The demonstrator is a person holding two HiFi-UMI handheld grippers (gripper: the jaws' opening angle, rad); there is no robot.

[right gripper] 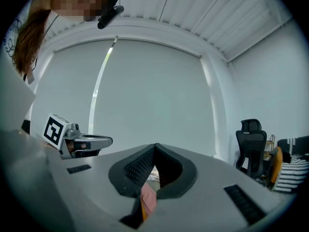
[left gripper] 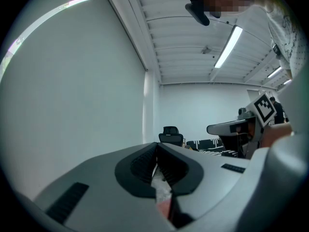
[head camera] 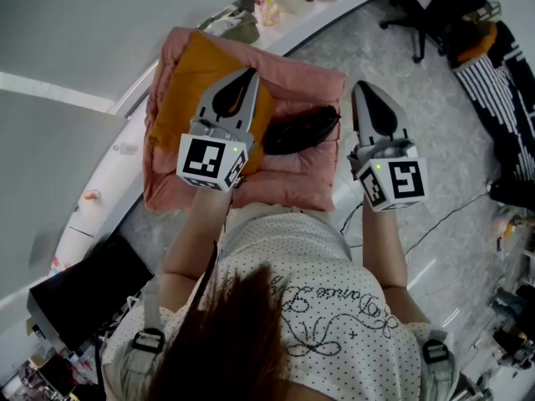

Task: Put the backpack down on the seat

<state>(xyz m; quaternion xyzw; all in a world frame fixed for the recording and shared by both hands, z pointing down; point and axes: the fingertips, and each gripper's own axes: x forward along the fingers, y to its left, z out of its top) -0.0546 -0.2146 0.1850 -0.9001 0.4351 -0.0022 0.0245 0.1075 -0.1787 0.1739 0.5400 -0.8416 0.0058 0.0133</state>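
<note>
In the head view a pink backpack (head camera: 292,174) with an orange panel (head camera: 180,98) and black straps (head camera: 301,129) lies flat in front of the person; whatever it rests on is hidden beneath it. My left gripper (head camera: 251,72) hovers over the orange panel, jaws shut and empty. My right gripper (head camera: 361,86) hangs past the backpack's right edge, also shut with nothing in it. In the left gripper view the left gripper (left gripper: 157,146) shows closed pads aimed at a wall. The right gripper (right gripper: 155,146) looks the same in its own view.
A white ledge (head camera: 109,174) runs behind the backpack, with small items (head camera: 276,2) at its far end. A black office chair (head camera: 426,15) and a striped cloth (head camera: 493,90) stand at the upper right. A cable (head camera: 435,222) lies on the floor; a black box (head camera: 84,295) sits lower left.
</note>
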